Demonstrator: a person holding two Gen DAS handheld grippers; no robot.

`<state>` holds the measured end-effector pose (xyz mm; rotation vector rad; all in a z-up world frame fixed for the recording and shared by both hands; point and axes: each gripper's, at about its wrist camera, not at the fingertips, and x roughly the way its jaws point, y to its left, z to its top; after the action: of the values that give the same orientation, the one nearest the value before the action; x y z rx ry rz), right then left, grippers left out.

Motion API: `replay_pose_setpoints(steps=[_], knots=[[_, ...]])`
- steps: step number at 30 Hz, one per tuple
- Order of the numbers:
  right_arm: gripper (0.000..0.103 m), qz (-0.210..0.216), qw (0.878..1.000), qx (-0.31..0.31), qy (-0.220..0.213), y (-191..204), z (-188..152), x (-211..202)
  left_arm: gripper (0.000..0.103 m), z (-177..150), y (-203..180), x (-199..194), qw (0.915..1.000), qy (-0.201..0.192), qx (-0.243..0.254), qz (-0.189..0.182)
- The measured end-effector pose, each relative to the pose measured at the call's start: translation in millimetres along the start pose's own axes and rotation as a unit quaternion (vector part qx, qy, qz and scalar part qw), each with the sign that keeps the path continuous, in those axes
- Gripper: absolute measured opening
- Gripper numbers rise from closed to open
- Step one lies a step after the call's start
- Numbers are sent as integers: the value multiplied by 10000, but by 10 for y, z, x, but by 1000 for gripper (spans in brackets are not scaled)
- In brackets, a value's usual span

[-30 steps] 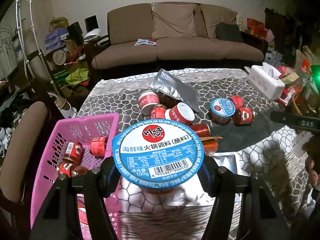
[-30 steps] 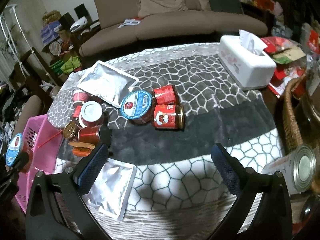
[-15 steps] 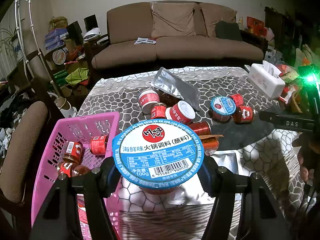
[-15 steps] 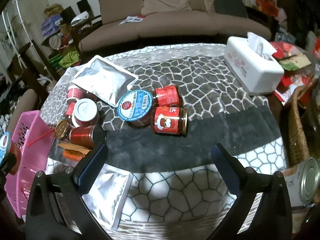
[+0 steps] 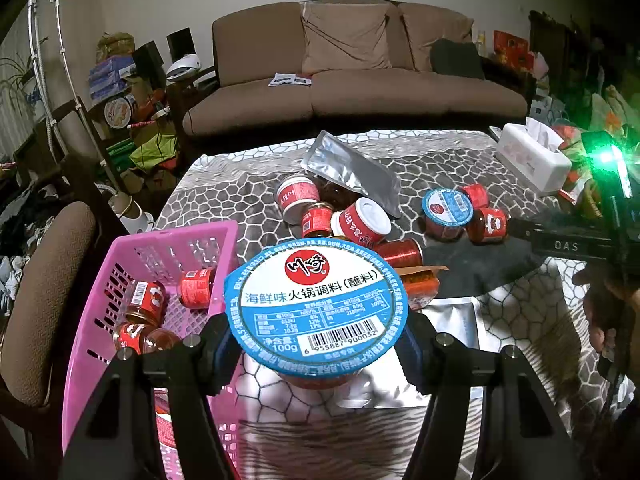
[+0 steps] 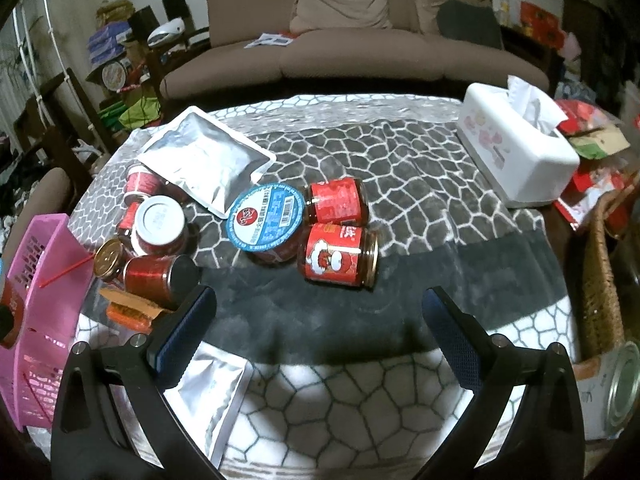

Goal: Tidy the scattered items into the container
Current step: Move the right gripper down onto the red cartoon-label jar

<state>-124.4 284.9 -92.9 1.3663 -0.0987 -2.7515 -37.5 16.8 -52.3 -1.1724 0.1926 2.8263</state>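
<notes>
My left gripper (image 5: 316,344) is shut on a blue-lidded sauce cup (image 5: 316,304), held above the table just right of the pink basket (image 5: 132,248), which holds several red jars (image 5: 146,304). My right gripper (image 6: 320,320) is open and empty, above the table just short of a red jar (image 6: 340,256), a second blue-lidded cup (image 6: 266,220) and another red jar (image 6: 336,202). A cluster of jars and cans (image 6: 156,236) lies to the left, with a silver pouch (image 6: 204,160) behind and another silver pouch (image 6: 208,392) near the front edge.
A white tissue box (image 6: 516,148) stands at the far right of the patterned table cloth (image 6: 400,152). A wicker basket (image 6: 600,280) and a tin (image 6: 620,388) sit at the right edge. A brown sofa (image 5: 360,80) is behind; a chair (image 5: 44,288) on the left.
My right gripper has moved forward and down toward the red jars and blue-lidded cup. My left gripper still holds its cup in about the same place.
</notes>
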Motion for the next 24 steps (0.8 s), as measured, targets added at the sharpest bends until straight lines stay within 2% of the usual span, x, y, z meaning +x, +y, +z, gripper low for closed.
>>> replay_pose_setpoints(steps=[8, 13, 24], knots=[[103, -40, 9999, -134, 6, 7, 2, 202, 65, -21, 14, 73, 10000, 79, 24, 4], [103, 153, 9996, -135, -197, -58, -48, 264, 65, -7, 2, 76, 9999, 94, 61, -36], [103, 117, 9997, -171, -102, -97, -31, 491, 65, 4, -5, 98, 9999, 134, 51, -39]])
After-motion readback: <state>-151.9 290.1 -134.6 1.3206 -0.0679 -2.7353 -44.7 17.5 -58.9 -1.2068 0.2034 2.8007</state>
